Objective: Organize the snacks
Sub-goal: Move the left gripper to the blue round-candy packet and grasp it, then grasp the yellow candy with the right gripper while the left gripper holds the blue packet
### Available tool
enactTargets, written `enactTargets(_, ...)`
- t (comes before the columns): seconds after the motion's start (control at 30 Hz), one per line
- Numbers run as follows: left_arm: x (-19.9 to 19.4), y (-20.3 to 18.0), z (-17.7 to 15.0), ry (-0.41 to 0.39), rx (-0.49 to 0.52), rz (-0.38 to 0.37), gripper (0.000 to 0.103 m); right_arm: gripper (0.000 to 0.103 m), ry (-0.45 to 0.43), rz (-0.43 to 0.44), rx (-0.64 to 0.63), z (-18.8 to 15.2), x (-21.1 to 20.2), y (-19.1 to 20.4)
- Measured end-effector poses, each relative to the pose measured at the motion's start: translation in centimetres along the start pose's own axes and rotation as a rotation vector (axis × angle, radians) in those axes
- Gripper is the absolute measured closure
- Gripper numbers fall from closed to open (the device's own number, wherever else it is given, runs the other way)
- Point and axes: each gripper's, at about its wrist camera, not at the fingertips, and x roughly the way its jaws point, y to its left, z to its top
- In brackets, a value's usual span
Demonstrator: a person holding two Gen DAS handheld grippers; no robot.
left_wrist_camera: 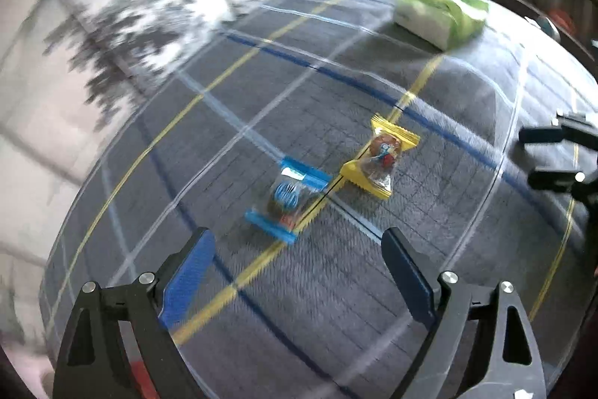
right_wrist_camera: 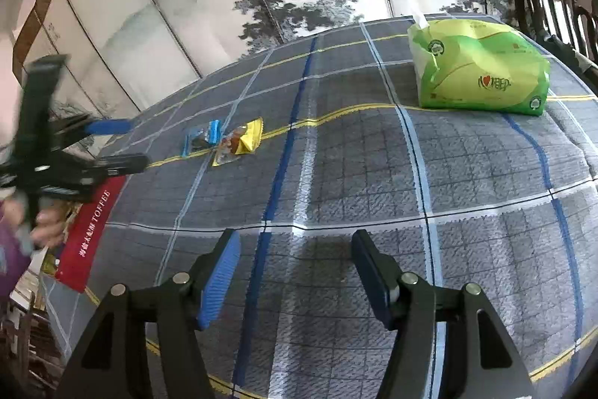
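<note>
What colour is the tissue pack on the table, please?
Green and white tissue pack, clearest in the right wrist view.

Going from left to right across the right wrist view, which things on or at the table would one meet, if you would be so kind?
Left gripper → red toffee box → blue-wrapped snack → yellow-wrapped snack → green tissue pack.
</note>
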Motion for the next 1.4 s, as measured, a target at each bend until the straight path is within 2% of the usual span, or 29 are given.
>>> enactTargets(0.2, 2.9, 2.1, 1.8, 0.046, 0.030, -0.096, 0.018, 0.040, -0.007, 0.011, -0.001, -0.1, -0.3, -0.1)
enactTargets(0.3, 4.3, 3.0, 2.6, 0.059, 0.042, -0.098, 0.025, 0.040, -0.012, 0.011, 0.002, -0.2, -0.5, -0.1)
enactTargets(0.37, 5.4, 3.5, 2.6, 0.082, 0.039, -0.145, 0.029, 0.040, -0.012, 0.011, 0.002, -0.2, -0.5, -0.2)
enactTargets(0.47, 6.1, 4.1, 2.3, 0.081, 0.015, -0.198, 0.045, 0.040, -0.013, 0.006, 0.008, -0.1, -0.5, -0.3)
enactTargets(0.53, 6.1, 4.6, 2.2, 0.079, -0.038, -0.270, 0.076, 0.040, -0.014, 0.001, 0.015, 0.0, -0.5, -0.4)
enactTargets(0.67, 5.4, 3.9, 1.3, 0.097, -0.176, -0.187, 0.077, 0.039, -0.018, -0.012, 0.031, 0.1, -0.3, -0.6)
enactTargets(0.7, 5.0, 3.6, 0.8, 0.103, -0.232, -0.145, 0.077, 0.039, -0.018, -0.014, 0.036, 0.2, -0.3, -0.7)
enactTargets(0.73, 4.4, 3.3, -0.2, 0.116, -0.343, -0.103, 0.077, 0.039, -0.018, -0.015, 0.039, 0.2, -0.3, -0.7)
enactTargets(0.83, 1.9, 1.7, -3.5, 0.116, -0.556, -0.182, 0.077, 0.039, -0.018, -0.013, 0.045, 0.2, -0.3, -0.9)
enactTargets(1.0, -3.0, -3.2, -9.3, 0.098, -0.733, -0.235, 0.077, 0.039, -0.003, 0.005, 0.028, 0.2, -0.1, -0.6)
enactTargets(1.17, -6.3, -5.5, -13.0, 0.066, -0.843, -0.244, 0.077, 0.039, 0.052, 0.076, -0.078, 1.2, 0.9, 2.1)
enactTargets(1.4, -10.9, -5.9, -15.2, 0.008, -0.882, -0.126, 0.077, 0.039, 0.062, 0.075, -0.176, 4.8, 4.9, 5.8)
